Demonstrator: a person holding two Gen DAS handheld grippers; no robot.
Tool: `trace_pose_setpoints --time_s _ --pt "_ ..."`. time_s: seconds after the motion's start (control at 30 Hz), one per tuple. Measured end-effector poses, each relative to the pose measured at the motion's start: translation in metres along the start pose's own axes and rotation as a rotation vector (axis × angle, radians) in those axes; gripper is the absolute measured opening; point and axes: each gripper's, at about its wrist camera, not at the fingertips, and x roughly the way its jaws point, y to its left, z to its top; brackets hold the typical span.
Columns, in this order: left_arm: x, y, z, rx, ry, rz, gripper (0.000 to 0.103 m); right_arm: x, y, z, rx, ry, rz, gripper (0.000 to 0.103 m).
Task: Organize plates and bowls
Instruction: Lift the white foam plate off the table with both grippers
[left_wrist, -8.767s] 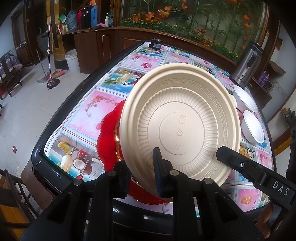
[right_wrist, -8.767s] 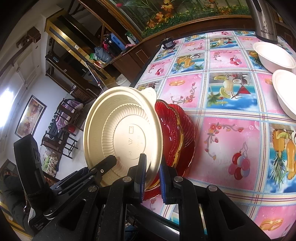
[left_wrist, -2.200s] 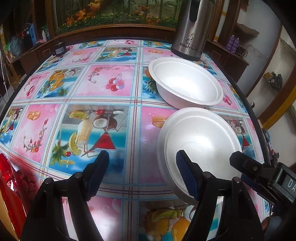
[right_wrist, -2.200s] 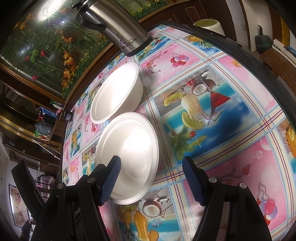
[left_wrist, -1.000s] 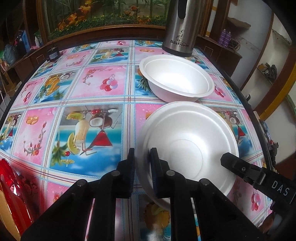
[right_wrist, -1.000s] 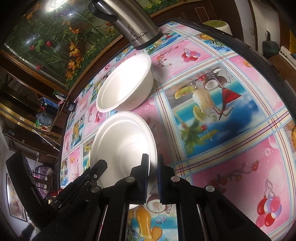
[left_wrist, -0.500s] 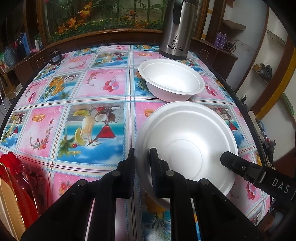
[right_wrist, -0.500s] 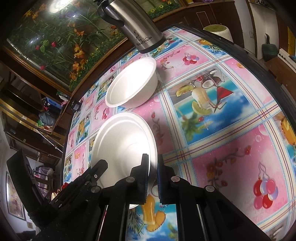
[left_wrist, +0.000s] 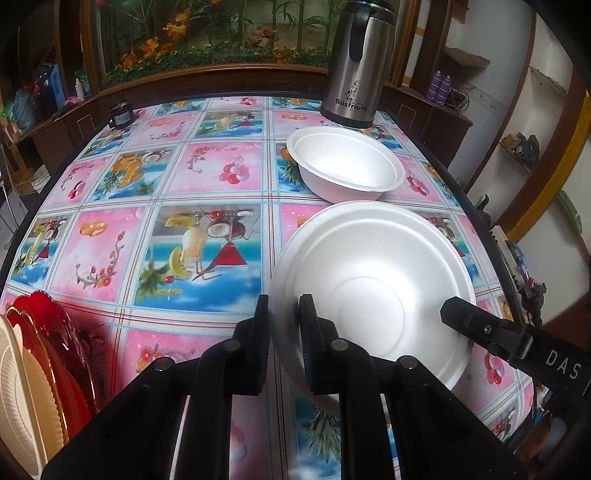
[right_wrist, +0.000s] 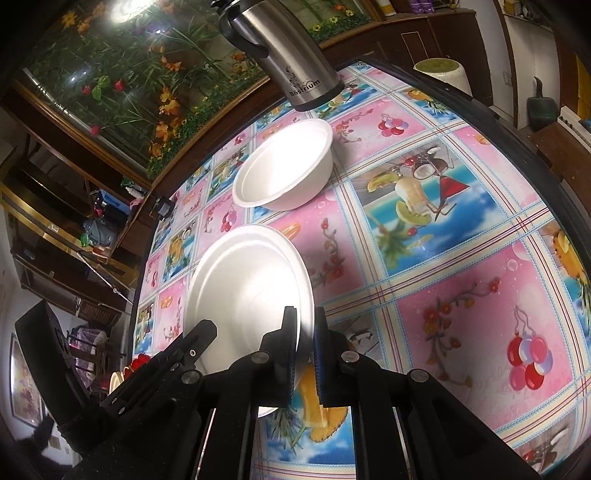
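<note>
Left wrist view, far left edge: red plates (left_wrist: 55, 343) stacked with a cream plate (left_wrist: 18, 398) on top, near corner of the counter (left_wrist: 207, 177). Counter carries a pink and blue fruit-print cloth. A small dark jar (left_wrist: 121, 115) sits at the far left corner.

Centre: left tongs (left_wrist: 284, 325) nearly closed, pinching the near-left rim of the white foam bowl (left_wrist: 373, 291); one finger outside the wall, the other inside. The bowl sits tilted, near edge raised toward the camera. Whether its base touches the cloth cannot be told.

Right of centre, farther back: second white bowl (left_wrist: 345, 164), upright on the counter, just beyond the held bowl's far rim. Steel thermos flask (left_wrist: 356, 66) stands upright behind it at the counter's far edge.

Right wrist view: right tongs (right_wrist: 304, 339) also closed down on the same foam bowl (right_wrist: 247, 291), gripping its right rim, one finger on each side of the wall. The left tongs' body shows at lower left. Second bowl (right_wrist: 286, 166) lies beyond, apart from the held one; flask (right_wrist: 291, 51) just past it.
</note>
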Motion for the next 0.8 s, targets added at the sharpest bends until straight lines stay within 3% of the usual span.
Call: trace_pose_setpoints --time_s 0.8 --pt "-0.039 0.026 -0.009 -0.038 -0.046 -0.001 0.012 -0.024 0.033 -0.022 -0.073 -0.03 0.047 0.008"
